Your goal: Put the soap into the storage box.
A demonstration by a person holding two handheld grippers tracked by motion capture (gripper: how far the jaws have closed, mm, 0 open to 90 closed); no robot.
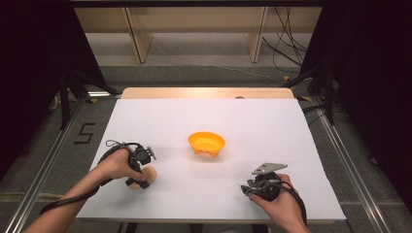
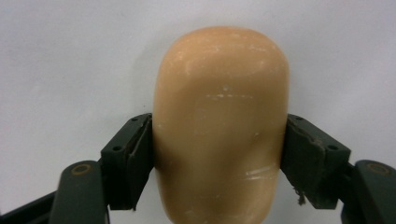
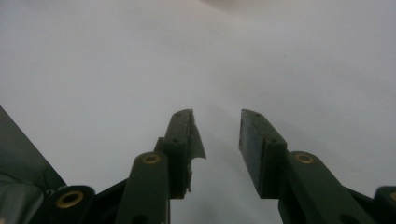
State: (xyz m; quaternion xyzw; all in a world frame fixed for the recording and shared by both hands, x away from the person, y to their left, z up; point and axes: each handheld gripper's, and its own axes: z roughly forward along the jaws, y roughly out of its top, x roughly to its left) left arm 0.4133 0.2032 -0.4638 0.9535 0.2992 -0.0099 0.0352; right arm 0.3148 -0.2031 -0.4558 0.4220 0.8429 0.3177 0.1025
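A smooth tan oval object [image 2: 222, 126] lies on the white table top [image 1: 204, 116] at the front left, seen as a small tan lump [image 1: 150, 174] in the high view. My left gripper [image 1: 138, 183] points down over it. Both black pads [image 2: 137, 156] press against its sides, so the gripper [image 2: 217, 154] is shut on it. An orange bowl [image 1: 206, 142] stands near the middle of the table, apart from both grippers. At the front right my right gripper [image 1: 248, 188] rests low over bare white surface. Its jaws [image 3: 217, 128] stand apart with nothing between them.
A strip of bare wood [image 1: 208, 92] shows at the table's far edge. Metal rails [image 1: 46, 160] run along both sides on the grey floor. Dark stands [image 1: 65, 92] and cables [image 1: 286, 53] sit behind. The right gripper carries a grey three-cornered plate [image 1: 268, 168].
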